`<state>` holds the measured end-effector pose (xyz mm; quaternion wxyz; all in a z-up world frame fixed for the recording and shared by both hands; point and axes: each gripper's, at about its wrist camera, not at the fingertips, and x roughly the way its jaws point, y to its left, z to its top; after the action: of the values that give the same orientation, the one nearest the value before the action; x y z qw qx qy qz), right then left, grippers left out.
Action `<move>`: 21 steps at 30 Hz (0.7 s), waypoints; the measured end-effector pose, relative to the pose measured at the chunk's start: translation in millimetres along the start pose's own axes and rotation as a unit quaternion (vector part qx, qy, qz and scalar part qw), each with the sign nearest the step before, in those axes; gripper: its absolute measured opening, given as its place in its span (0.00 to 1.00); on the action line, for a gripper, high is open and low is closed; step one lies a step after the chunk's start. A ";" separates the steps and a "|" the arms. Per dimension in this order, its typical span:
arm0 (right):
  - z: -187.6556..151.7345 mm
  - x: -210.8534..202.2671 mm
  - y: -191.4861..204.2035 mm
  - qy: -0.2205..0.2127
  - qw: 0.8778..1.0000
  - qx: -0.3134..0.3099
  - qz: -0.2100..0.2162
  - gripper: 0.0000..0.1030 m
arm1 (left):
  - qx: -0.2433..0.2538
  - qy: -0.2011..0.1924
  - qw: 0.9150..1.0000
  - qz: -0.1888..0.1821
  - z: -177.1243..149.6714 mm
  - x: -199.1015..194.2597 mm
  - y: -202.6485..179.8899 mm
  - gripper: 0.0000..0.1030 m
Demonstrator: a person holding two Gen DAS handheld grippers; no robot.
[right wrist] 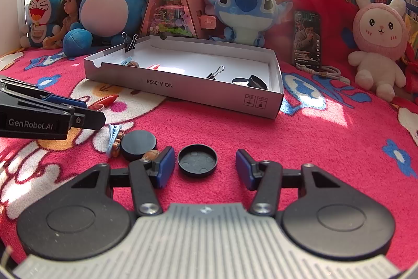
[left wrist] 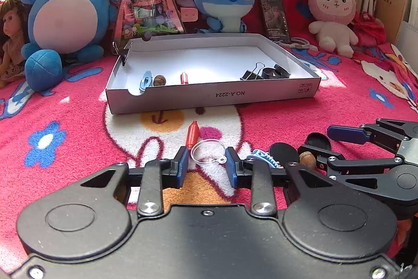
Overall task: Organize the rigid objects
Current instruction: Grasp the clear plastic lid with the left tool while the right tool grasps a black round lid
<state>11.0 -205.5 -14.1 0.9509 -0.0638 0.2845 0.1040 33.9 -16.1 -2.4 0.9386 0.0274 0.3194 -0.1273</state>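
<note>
Black cap (right wrist: 197, 160) lies between right jaws, untouched.

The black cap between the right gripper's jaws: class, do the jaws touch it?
Apart. The right wrist view shows red blanket on both sides of the black cap, between it and the right gripper jaws.
</note>
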 end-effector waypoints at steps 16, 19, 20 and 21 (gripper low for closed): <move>-0.1 0.0 -0.2 0.000 1.000 0.001 0.001 0.64 | 0.005 0.003 1.000 -0.006 0.4 4.1 -2.7 0.28; 0.1 -0.4 -1.6 -0.002 1.000 0.005 0.003 0.60 | 0.010 0.003 1.000 -0.005 -0.7 5.1 -4.6 0.27; 0.2 -0.5 -2.0 -0.002 1.000 0.006 0.004 0.57 | 0.012 0.002 1.000 -0.003 -1.1 4.8 -5.4 0.26; 0.3 -0.7 -2.1 -0.003 1.000 0.006 0.006 0.54 | 0.014 0.002 1.000 -0.003 -1.3 4.5 -6.0 0.26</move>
<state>11.1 -207.6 -13.4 0.9515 -0.0562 0.2826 0.1080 35.1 -22.8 -6.0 0.9372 0.0399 0.3195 -0.1341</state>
